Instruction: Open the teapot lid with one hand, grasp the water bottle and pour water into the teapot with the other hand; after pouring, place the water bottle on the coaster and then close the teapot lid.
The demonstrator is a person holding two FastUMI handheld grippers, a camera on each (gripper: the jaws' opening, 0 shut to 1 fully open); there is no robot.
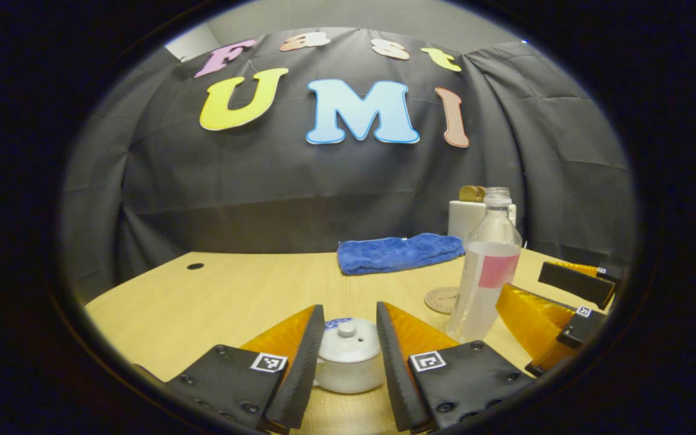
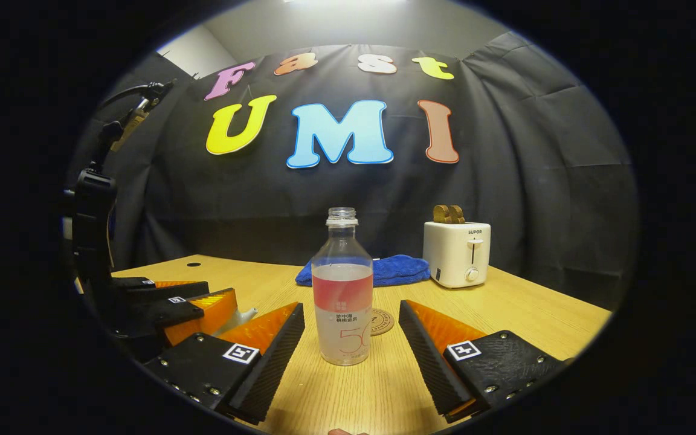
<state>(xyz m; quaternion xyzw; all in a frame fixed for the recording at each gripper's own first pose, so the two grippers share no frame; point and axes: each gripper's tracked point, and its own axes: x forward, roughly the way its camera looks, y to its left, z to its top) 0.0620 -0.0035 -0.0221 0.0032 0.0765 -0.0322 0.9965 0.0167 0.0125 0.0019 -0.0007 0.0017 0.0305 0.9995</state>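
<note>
**A:** Left gripper view first: what sits between the prongs?

**B:** The left gripper is spread wide, its ribbed fingers flanking a white glazed ceramic teapot without touching it. The domed teapot lid with its round knob is still on. At two o'clock from the pot stands a clear plastic water bottle, uncapped, pink band round its middle, on the pale wood-grain table.

**B:** Beside the bottle's base, toward ten o'clock, lies a round cork-coloured coaster, bare.

**A:** And the right gripper view?

**B:** The right gripper is also parted, the bottle upright between its fingers, clear of both. The bottle's label has small print I can't make out. The coaster lies just behind it at one o'clock, with an embossed ring pattern.

**A:** Anything farther back?

**B:** A fluffy blue towel at twelve o'clock, and a boxy white toaster holding brown slices at two o'clock.
</note>
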